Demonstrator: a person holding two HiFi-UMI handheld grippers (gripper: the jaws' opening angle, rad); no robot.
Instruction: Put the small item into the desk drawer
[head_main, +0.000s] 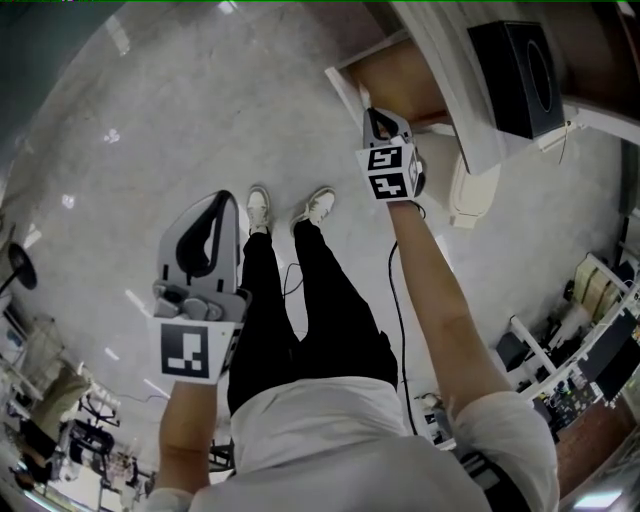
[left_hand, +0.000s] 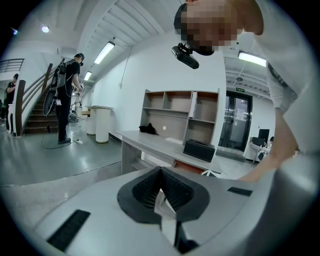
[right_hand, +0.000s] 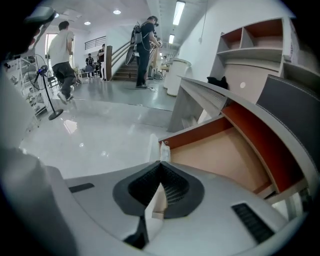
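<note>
While open, drawer (right_hand: 220, 155); item (right_hand: 162, 149) @ rim

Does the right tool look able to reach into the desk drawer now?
Probably yes: the drawer stands open just beyond the right tool, which pinches a small item; nothing lies between them.

Open drawer (head_main: 400, 82) juts from desk (head_main: 455, 90) at upper right, black box (head_main: 515, 70) on the desk top. The right gripper (head_main: 374, 114) is over the drawer's near corner, small item (right_hand: 163, 150) at its tips. The left gripper (head_main: 220, 200) is left of person's legs (head_main: 300, 300), over floor (head_main: 150, 120).
</note>
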